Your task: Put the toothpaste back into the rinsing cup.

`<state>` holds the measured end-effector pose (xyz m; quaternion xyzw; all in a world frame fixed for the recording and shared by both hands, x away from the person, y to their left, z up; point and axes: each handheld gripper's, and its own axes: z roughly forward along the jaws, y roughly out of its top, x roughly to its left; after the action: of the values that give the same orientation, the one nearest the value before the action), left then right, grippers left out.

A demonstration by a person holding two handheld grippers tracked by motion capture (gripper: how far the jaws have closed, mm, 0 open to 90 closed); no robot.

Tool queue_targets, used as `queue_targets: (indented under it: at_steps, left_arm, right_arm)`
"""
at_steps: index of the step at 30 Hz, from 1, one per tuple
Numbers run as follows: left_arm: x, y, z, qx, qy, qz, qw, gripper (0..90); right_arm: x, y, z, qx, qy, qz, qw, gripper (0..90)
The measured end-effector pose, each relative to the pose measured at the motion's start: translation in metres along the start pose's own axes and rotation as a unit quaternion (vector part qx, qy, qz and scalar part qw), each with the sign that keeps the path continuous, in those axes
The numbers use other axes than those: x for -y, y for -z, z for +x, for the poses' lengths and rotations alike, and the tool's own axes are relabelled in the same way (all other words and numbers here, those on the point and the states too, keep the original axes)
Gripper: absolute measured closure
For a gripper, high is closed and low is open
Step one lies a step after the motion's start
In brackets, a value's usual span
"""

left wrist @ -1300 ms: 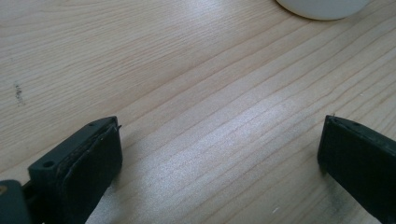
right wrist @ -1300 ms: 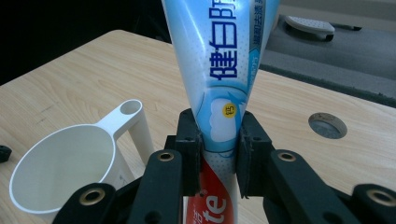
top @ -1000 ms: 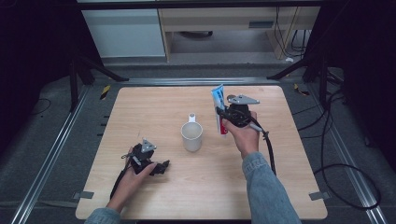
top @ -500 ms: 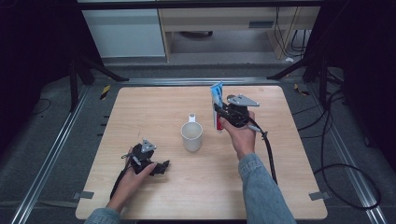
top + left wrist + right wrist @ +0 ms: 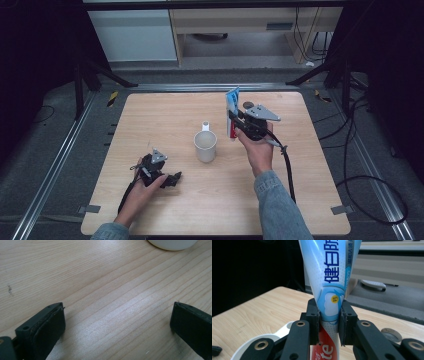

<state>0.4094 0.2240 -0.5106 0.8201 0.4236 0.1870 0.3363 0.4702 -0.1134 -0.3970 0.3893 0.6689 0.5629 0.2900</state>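
A blue, white and red toothpaste tube (image 5: 231, 115) stands upright above the table, just right of a white mug (image 5: 205, 146) at the table's middle. My right gripper (image 5: 234, 121) is shut on the tube; in the right gripper view both pads (image 5: 316, 322) press its lower part (image 5: 329, 312), with the mug's rim (image 5: 259, 342) below at the left. My left gripper (image 5: 172, 180) lies low on the wooden table (image 5: 165, 115) at the front left, open, its black jaws wide apart over bare wood (image 5: 117, 315). The mug's base (image 5: 172, 243) shows at the top of the left gripper view.
A small round grey disc (image 5: 247, 105) lies on the table behind the right gripper, also visible as the disc (image 5: 390, 333) in the right gripper view. Cables trail from both grippers toward the front edge. Metal rails run along the table's sides.
My right gripper has shifted slightly with the tube, which stays upright next to the mug. The left gripper has kept still.
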Motion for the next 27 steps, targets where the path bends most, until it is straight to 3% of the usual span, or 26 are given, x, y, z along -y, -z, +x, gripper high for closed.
queue_targets:
  at_steps: [14,19,27]
  left_arm:
    - [0.0,0.0,0.0,0.0,0.0,0.001,1.0,0.0]
    - [0.0,0.0,0.0,0.0,0.0,0.0,1.0,0.0]
    - [0.0,0.0,0.0,0.0,0.0,0.0,1.0,0.0]
  right_arm:
    - [-0.012,0.013,0.014,-0.006,-0.005,-0.033,0.9994,73.7]
    - [-0.019,0.015,0.021,-0.014,-0.011,-0.055,0.9983,73.7]
    - [-0.026,0.015,0.034,-0.027,-0.012,-0.068,0.9972,73.7]
